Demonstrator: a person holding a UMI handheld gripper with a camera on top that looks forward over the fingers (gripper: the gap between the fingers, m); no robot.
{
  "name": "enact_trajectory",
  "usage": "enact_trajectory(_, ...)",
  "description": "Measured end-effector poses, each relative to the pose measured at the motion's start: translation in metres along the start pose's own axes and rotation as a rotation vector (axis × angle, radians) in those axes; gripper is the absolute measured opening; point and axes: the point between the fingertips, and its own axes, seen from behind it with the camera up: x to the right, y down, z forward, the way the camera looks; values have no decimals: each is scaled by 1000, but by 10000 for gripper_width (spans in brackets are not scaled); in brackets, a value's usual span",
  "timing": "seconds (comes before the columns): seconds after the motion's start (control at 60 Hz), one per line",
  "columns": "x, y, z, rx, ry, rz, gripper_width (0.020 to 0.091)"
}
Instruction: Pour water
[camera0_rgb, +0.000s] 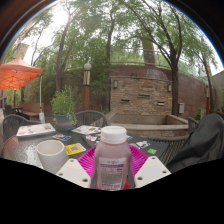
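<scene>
Low in the frame's centre, the gripper (112, 170) is clenched on a clear plastic bottle (112, 160) at mid-body; likely light, slippery, squashable, so grip gently.

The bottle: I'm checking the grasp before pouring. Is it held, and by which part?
Yes: the gripper holds the clear bottle by its lower body, jaws pressed on either side; its white cap stays free above.
</scene>
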Motion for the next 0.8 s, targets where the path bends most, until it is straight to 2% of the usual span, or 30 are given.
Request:
enact_trajectory(0.1,4,-2,-4,-14,2,14,550)
enact_trajectory(0.133,1,5,-2,-39,-3,22,603)
enact_trajectory(0.2,1,27,-5,-152,-12,49,833)
enact_trajectory(0.217,7,26,-11,-166,-14,52,860)
enact_trajectory(0.283,-1,25,-13,-162,-12,63,819)
enact_trajectory(0.433,-11,13,-45,-224,1,87,835)
enact_trajectory(0.7,-31,-18,-131,-327,155,83,840)
enact_trajectory(0.8,-60,-48,-164,-329,209,64,842)
